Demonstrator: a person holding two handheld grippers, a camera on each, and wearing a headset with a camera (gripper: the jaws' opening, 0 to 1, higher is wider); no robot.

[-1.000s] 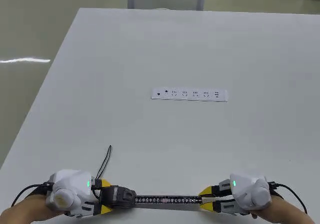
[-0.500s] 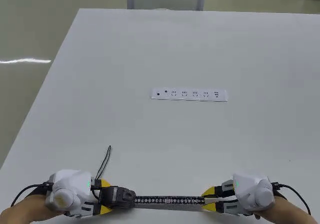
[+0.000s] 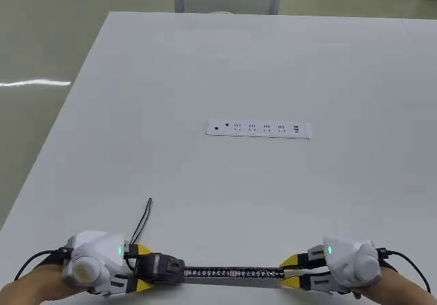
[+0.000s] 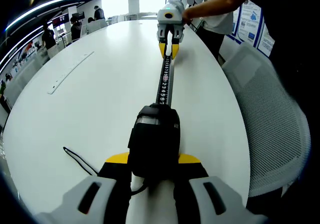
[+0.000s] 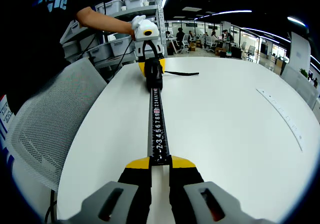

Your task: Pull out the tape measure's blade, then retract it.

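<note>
bright, even overhead light | glare streaks on floor [image 3: 34, 82] | gripper views fisheye-bent at edges | sharp focus

Tip of blade [image 5: 158, 124] is hidden between right gripper [image 5: 160, 163] jaws. Back of tape case [image 4: 155, 134] is hidden inside left gripper [image 4: 154, 159] jaws. In head view, left hand [image 3: 31, 288] and right hand [image 3: 403, 293] behind the grippers are cut off by bottom edge. Blade numbers there are too small to read. Strap [image 3: 143, 222] end is hidden behind left gripper. Socket strip [image 3: 258, 128] markings, well ahead of both grippers, are too small to tell.

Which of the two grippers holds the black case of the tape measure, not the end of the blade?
The left gripper: it clamps the black case. The right gripper pinches the free end of the blade.
</note>
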